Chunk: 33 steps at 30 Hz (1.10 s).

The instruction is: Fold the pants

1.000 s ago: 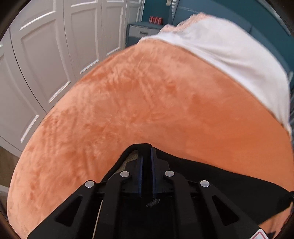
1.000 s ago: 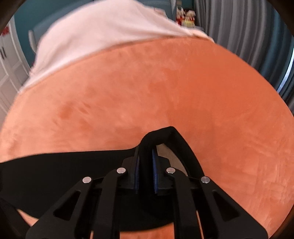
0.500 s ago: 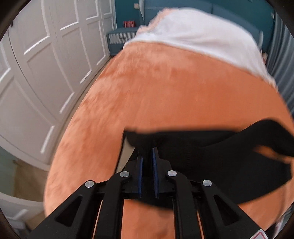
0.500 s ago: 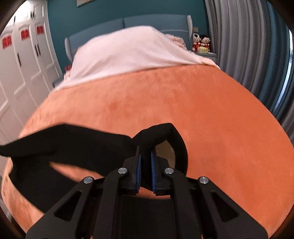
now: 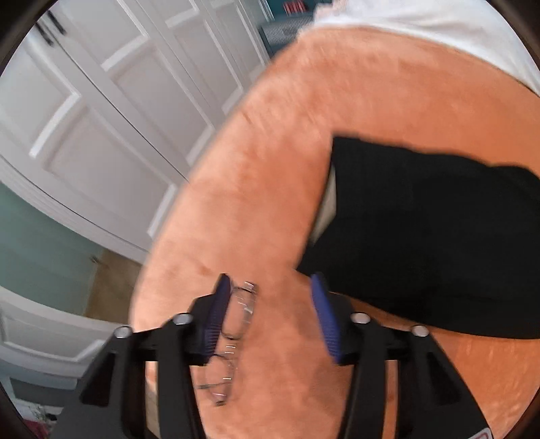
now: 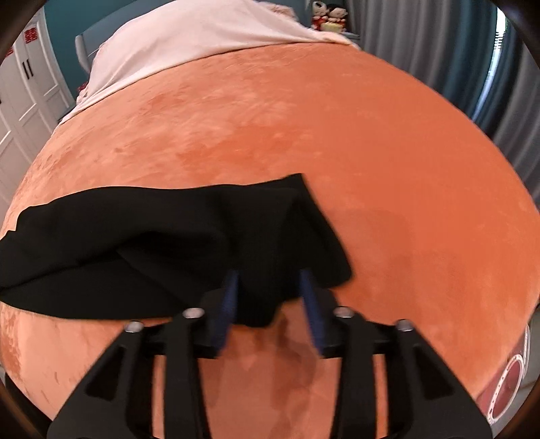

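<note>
In the left wrist view, the left gripper (image 5: 273,314) is nearest, with its blue fingers (image 5: 216,314) spread wide and holding nothing; only the orange blanket (image 5: 270,202) shows between them. A pair of glasses (image 5: 233,334) lies on the blanket just beside the left finger, partly behind it. A little farther and to the right, the black pants (image 5: 422,229) lie on the blanket, their near edge close to the right finger; whether they touch I cannot tell, because the picture is blurred. At the left edge of the pants a pale strip of inner cloth is seen. Beyond the blanket on the left stand white panelled doors (image 5: 101,118), and far at the top lies a white sheet (image 5: 438,30). In the right wrist view, the right gripper (image 6: 270,304) is also nearest, its fingers (image 6: 227,304) wide apart; a fold of the pants (image 6: 168,236) lies between them, not pinched. The pants stretch from there to the left over the blanket (image 6: 337,135). Farther away the sheet (image 6: 185,37) covers the far end of the bed, grey curtains (image 6: 438,50) hang at the right, and small dolls (image 6: 327,15) stand at the far side.
</note>
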Each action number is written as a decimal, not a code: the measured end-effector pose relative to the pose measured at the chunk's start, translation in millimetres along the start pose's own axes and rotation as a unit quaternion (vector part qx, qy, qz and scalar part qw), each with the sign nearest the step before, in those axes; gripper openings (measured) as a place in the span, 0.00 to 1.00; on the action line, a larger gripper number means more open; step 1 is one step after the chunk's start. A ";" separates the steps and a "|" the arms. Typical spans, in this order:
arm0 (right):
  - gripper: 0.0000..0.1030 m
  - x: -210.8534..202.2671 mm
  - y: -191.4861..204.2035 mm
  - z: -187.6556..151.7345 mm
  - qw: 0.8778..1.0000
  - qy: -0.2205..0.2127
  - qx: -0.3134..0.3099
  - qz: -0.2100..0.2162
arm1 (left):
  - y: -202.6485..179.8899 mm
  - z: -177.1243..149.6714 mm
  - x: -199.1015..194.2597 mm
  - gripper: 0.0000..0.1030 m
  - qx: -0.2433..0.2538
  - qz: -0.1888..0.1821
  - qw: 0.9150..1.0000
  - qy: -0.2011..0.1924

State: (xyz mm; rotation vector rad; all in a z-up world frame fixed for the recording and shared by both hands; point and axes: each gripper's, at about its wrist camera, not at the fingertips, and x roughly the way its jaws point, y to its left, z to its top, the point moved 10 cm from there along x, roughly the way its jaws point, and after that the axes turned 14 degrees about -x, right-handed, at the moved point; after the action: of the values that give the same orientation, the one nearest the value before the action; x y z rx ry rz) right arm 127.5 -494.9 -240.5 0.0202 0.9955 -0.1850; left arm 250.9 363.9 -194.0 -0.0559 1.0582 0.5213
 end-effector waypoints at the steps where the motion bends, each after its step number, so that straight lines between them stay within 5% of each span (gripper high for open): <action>1: 0.49 -7.9 -3.7 -1.4 1.000 -0.007 0.008 -0.005 | -1.9 2.4 -13.1 0.56 0.001 -0.002 1.000 -0.009; 2: 0.49 -13.7 -6.7 -1.0 1.000 -0.011 0.015 -0.007 | -9.7 6.7 -30.2 0.59 0.004 -0.015 1.000 -0.020; 4: 0.49 -29.6 -9.0 -3.8 0.999 -0.032 0.035 0.000 | -29.2 5.9 -46.0 0.84 0.007 -0.042 0.999 -0.022; 5: 0.49 -33.9 -9.7 -4.5 0.998 -0.040 0.045 0.003 | -45.8 1.7 -52.1 0.85 0.002 -0.058 0.998 -0.015; 10: 0.49 -42.0 5.3 -4.0 0.996 -0.051 0.071 0.017 | -100.8 -34.0 -37.8 0.85 -0.055 -0.155 0.983 0.084; 17: 0.49 -56.7 41.7 -15.8 0.993 -0.067 0.086 0.045 | -92.9 -47.0 -2.9 0.84 -0.164 -0.187 0.955 0.162; 20: 0.49 -54.0 63.1 -22.0 0.992 -0.060 0.090 0.060 | -89.8 -42.7 14.0 0.82 -0.220 -0.216 0.930 0.199; 21: 0.49 -51.7 73.5 -23.3 0.992 -0.057 0.093 0.070 | -88.7 -37.1 18.5 0.72 -0.239 -0.226 0.923 0.201; 22: 0.49 -49.3 81.1 -23.3 0.991 -0.054 0.094 0.077 | -92.7 -33.3 18.5 0.45 -0.241 -0.233 0.921 0.201; 25: 0.49 -46.4 106.5 -21.8 0.991 -0.047 0.086 0.090 | -96.9 -26.7 22.3 0.01 -0.207 -0.224 0.929 0.208; 30: 0.49 -52.5 130.2 -9.0 0.993 -0.049 0.059 0.092 | -62.7 4.3 -8.1 0.02 -0.212 -0.273 0.923 0.171; 33: 0.58 -54.5 135.4 -4.3 0.993 -0.057 0.050 0.094 | -40.2 -2.9 7.1 0.01 -0.175 -0.218 0.946 0.165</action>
State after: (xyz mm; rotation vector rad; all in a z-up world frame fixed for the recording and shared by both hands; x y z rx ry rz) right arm 117.4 -353.3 -206.5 0.1931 0.8643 -0.0630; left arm 268.7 330.5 -209.5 -0.6975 1.2228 0.2922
